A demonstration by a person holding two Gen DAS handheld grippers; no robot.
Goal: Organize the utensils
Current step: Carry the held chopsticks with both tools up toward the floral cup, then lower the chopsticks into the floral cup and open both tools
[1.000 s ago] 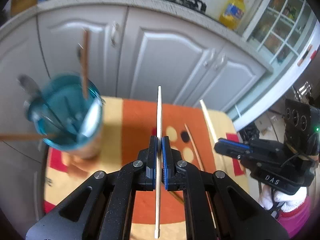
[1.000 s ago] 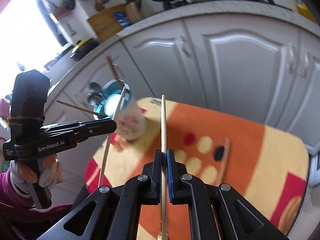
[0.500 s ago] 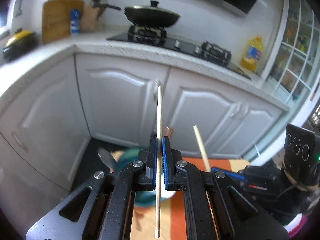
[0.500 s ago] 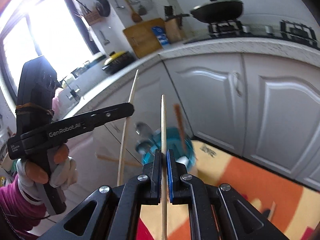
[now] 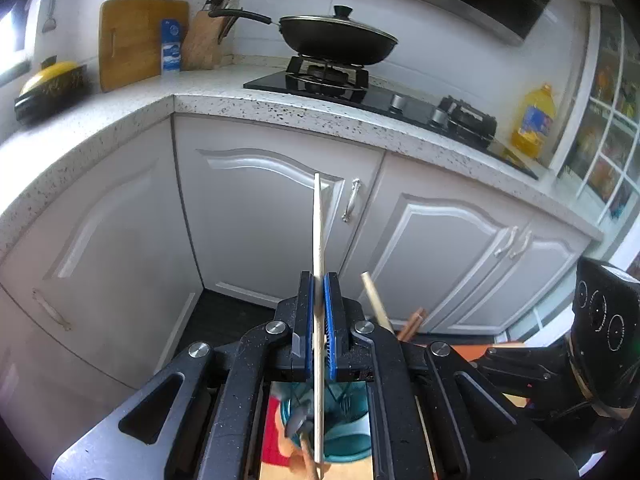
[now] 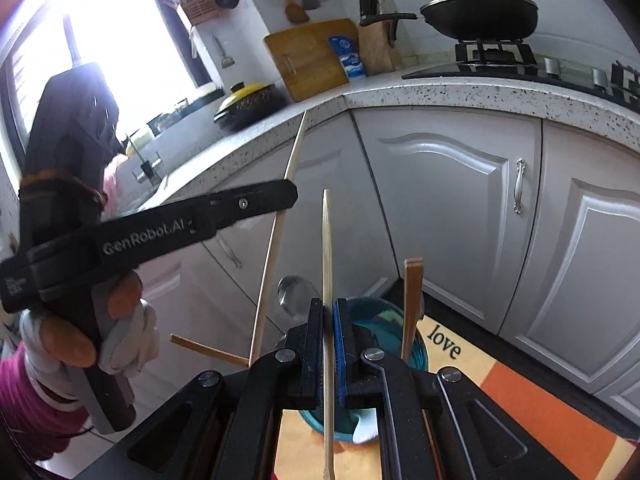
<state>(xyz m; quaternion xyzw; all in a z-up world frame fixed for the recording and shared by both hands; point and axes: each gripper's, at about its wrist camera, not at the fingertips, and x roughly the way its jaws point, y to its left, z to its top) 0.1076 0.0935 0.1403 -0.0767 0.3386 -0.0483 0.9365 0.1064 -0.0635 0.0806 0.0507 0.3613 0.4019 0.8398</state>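
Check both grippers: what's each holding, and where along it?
Left gripper is shut on a pale chopstick, around mid-length. Right gripper is shut on another pale chopstick, also near the middle.

A black lidded pan (image 5: 338,38) sits on a gas stove (image 5: 328,78) set into a speckled white bench (image 5: 256,106) above pale cupboard doors (image 5: 256,216). A wooden cutting board (image 5: 138,40) and a knife block (image 5: 208,40) lean at the wall. A yellow oil bottle (image 5: 534,122) stands further right. A yellow-lidded pot (image 6: 250,102) sits near the window (image 6: 120,32).
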